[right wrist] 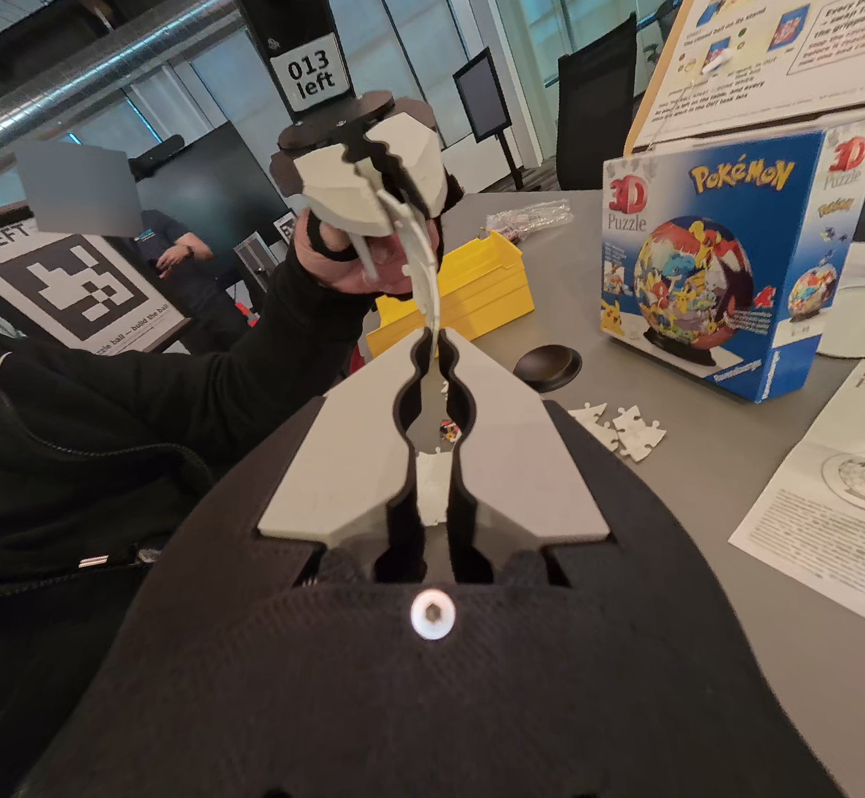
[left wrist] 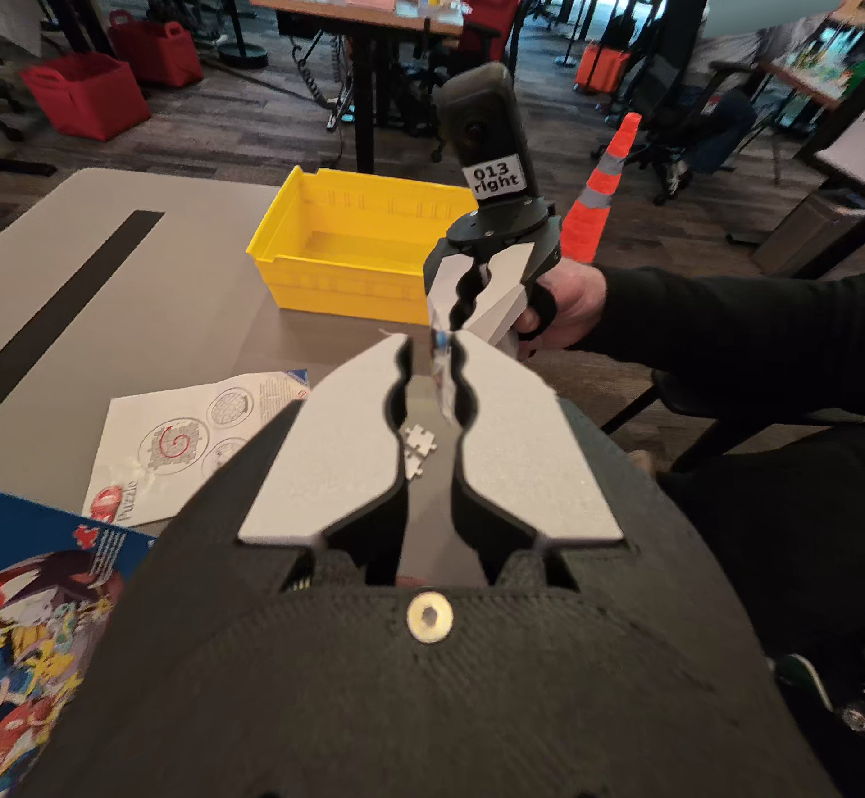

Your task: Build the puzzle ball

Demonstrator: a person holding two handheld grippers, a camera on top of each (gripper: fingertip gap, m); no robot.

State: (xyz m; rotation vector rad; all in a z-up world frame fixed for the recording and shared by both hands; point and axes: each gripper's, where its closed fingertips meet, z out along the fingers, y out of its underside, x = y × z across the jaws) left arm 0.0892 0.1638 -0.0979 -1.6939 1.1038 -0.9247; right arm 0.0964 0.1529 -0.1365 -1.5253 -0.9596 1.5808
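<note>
A curved strip of joined puzzle pieces (right wrist: 423, 270), white on the side I see, hangs in the air between my two grippers. My right gripper (right wrist: 435, 335) is shut on its lower end. In the left wrist view the right gripper (left wrist: 442, 328) pinches the strip (left wrist: 443, 382) at its tip. My left gripper (left wrist: 431, 342) is open: the strip stands between its fingers, close against the right finger (left wrist: 468, 368), with a clear gap to the left finger. In the right wrist view the left gripper (right wrist: 398, 209) sits around the strip's upper end.
An empty yellow bin (left wrist: 355, 256) stands behind the grippers. Loose white puzzle pieces (right wrist: 622, 434) and a black stand (right wrist: 547, 366) lie on the grey table (right wrist: 702, 471). The blue puzzle box (right wrist: 711, 261) stands at the right. An instruction sheet (left wrist: 187, 438) lies at the left. There is about 5 centimetres between the tips of the two grippers.
</note>
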